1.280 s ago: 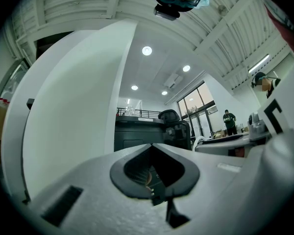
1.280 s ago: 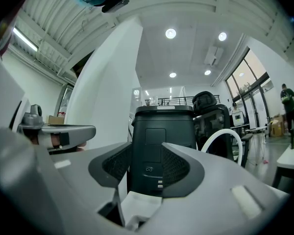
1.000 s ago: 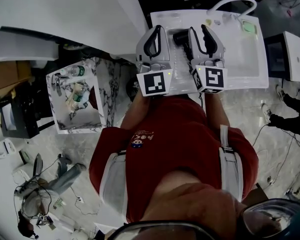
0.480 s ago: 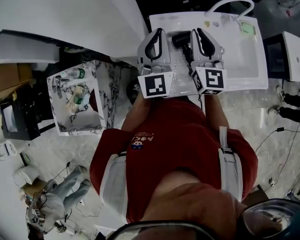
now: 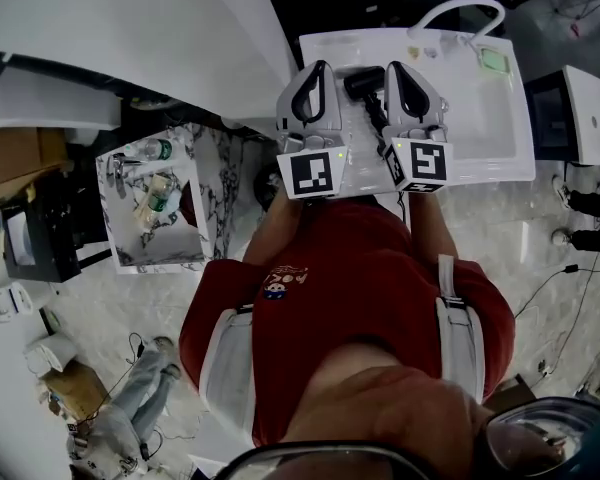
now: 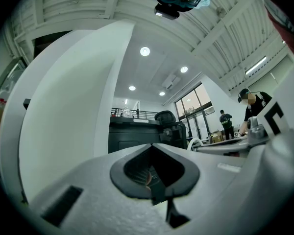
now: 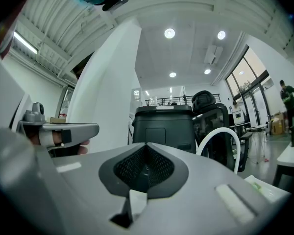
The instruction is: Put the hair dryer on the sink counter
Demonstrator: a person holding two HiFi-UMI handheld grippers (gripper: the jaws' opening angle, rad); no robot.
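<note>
The right gripper's (image 7: 146, 145) jaws had just been closing and stood clenched flat together, with nothing visible between them. The left gripper (image 6: 152, 147) was likewise closed; something dark sat in the hollow behind its tips, but I could not tell what. Between the two, just beside the right one, the dryer (image 5: 361, 80) lay on the white counter (image 5: 500, 128), left of the basin, so it looked already set down. A dark stem ran from it toward the person, either handle or cord. It probably had a stiff, smooth plastic shell, fairly light but nose-heavy at the barrel. The handle close under the barrel seemed the surest place to grip, since the rounded barrel would likely slip.
</note>
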